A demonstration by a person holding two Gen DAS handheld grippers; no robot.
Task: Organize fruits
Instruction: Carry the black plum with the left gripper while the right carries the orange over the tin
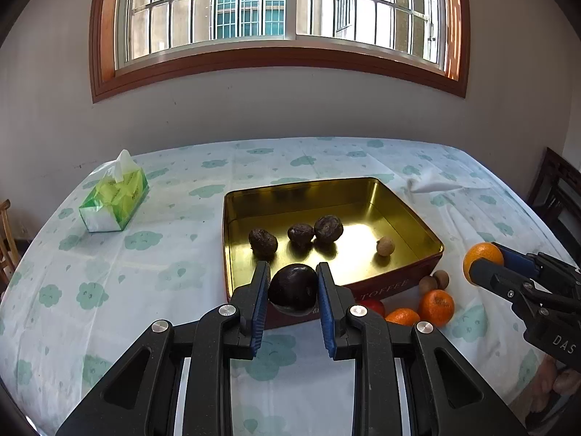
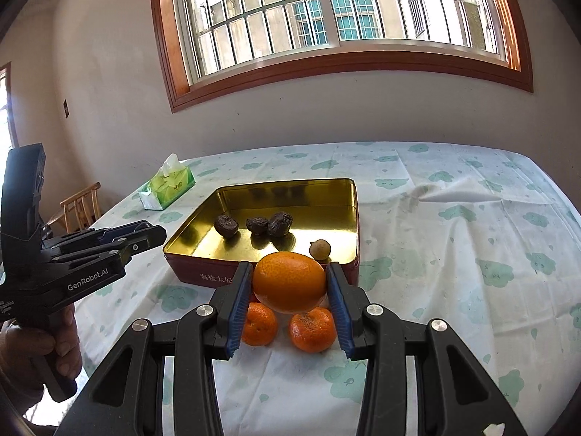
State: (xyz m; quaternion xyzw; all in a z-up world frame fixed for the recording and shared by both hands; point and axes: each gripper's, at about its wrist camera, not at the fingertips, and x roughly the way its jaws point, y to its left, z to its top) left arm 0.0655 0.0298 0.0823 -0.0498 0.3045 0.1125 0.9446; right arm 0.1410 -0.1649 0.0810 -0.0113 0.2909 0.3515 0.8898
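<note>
Two grippers work over a table [image 1: 152, 283] spread with a pale cloud-print cloth, and everything sits in relation to the gold tin tray [image 1: 414, 218] at its middle. Left of and beyond the tray lies a green tissue pack [image 1: 114, 198]. Inside the tray rest three wrinkled dark fruits [image 1: 301, 234] in a row, with one small tan longan [image 1: 385, 246] near its right wall. The left gripper [image 1: 293, 289] is clenched on a smooth dark fruit [image 1: 293, 289], held just above the tray's near wall. The right gripper [image 2: 289, 283] grasps a large orange [image 2: 289, 281], raised in front of the tray's near right corner. On the cloth by that corner lie two small mandarins [image 2: 312, 328], touching or almost touching, and two more longans [image 1: 434, 281] just beside the tray wall. A red fruit [image 1: 374, 305] peeks out there, mostly hidden.
</note>
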